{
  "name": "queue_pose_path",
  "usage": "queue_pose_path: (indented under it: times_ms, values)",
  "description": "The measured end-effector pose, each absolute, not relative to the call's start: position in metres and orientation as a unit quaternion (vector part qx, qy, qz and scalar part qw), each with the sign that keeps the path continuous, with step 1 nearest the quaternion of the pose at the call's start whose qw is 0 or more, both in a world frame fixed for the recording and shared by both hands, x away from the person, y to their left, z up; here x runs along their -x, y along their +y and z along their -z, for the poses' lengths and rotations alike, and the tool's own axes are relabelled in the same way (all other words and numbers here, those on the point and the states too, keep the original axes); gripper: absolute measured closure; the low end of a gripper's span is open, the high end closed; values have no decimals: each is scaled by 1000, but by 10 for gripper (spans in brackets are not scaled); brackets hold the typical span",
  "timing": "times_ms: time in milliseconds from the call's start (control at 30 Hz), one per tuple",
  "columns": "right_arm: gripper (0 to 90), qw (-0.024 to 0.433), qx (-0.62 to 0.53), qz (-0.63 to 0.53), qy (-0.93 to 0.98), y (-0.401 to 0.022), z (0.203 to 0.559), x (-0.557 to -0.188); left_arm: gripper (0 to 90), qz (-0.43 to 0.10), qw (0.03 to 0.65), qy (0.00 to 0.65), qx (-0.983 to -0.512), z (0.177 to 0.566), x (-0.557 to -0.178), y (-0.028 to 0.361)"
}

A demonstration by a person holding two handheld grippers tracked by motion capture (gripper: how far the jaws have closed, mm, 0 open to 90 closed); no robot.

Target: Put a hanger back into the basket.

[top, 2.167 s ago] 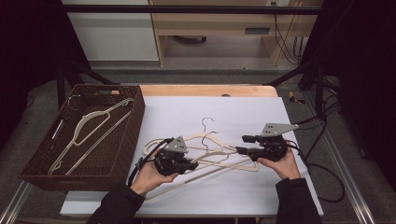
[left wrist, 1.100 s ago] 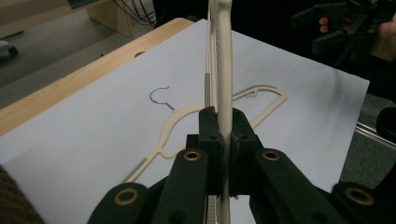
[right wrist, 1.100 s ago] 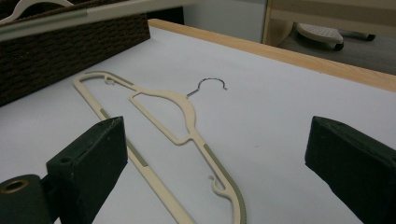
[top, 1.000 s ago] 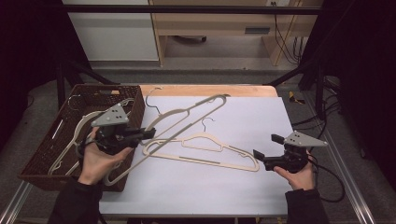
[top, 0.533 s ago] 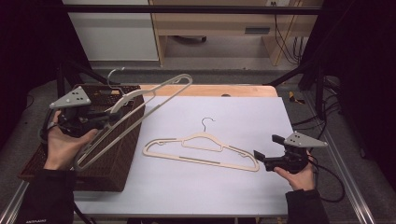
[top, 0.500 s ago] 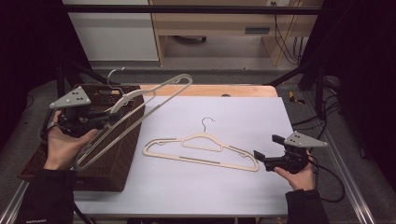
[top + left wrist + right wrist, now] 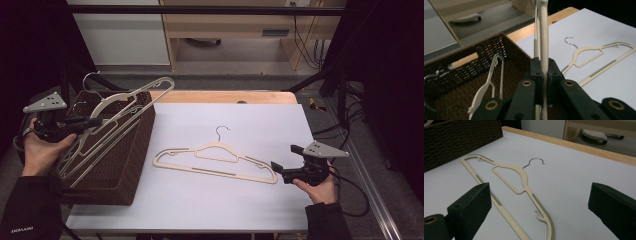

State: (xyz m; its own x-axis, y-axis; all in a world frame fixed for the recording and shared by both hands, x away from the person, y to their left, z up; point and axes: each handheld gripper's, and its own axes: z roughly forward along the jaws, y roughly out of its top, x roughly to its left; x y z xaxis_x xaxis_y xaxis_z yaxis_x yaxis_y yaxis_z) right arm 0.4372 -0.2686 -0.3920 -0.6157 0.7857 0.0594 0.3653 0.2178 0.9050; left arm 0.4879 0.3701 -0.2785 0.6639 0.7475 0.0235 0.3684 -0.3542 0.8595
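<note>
- The left gripper (image 7: 92,121) is clenched on a cream hanger (image 7: 122,112), held tilted above the brown wicker basket (image 7: 131,150); its hook or long arm could snag the rim when lowered
- The basket already holds a white hanger (image 7: 486,86); tangling seems likely
- The right gripper (image 7: 278,169) is released, just beside the second cream hanger (image 7: 215,159) flat on the table (image 7: 200,210)

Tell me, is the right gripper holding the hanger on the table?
No, the right gripper stands open with the hanger lying flat ahead.
</note>
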Motion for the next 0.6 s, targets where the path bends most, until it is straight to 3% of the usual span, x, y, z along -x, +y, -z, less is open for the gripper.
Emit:
queue_pose_path:
  times_ms: [600]
  values:
    - [53,210,-381,-490,756,-266,394,-438,862,-203,434,403,-780,315,-490,421]
